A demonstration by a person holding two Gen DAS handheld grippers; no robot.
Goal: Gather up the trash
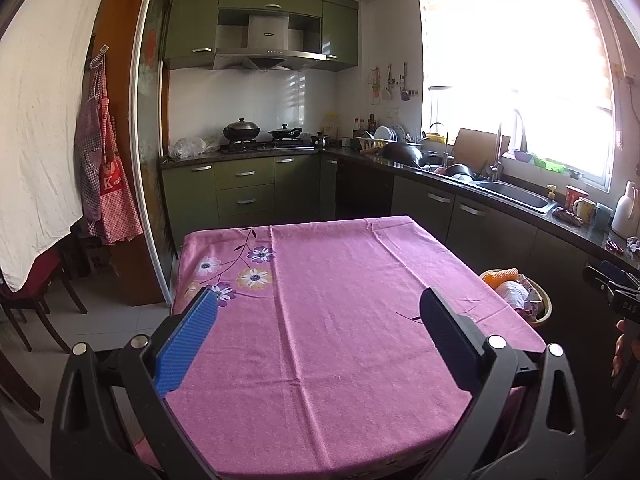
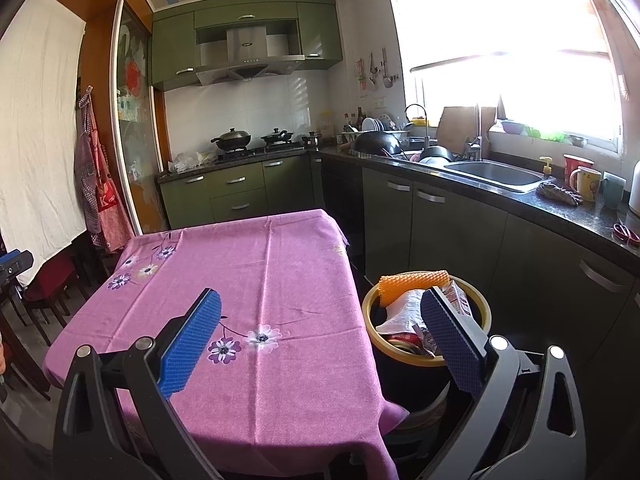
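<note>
Left gripper (image 1: 318, 312): jaws spread wide, nothing between them, held over the tablecloth (image 1: 340, 320) in the lower centre of the frame. Right gripper (image 2: 320, 314): jaws likewise spread and holding nothing, straddling the table's right edge. Tablecloth: pink with a flower print, bare on top in both views. Bin (image 2: 400, 350): yellow-rimmed, on the floor just beside the table, lower right of the right wrist view. Trash (image 2: 402, 306) inside the bin: white crumpled wrapper, an orange textured piece (image 2: 412, 282) at the rim, printed packets. Sink (image 2: 496, 174): upper right, on the dark counter.
</note>
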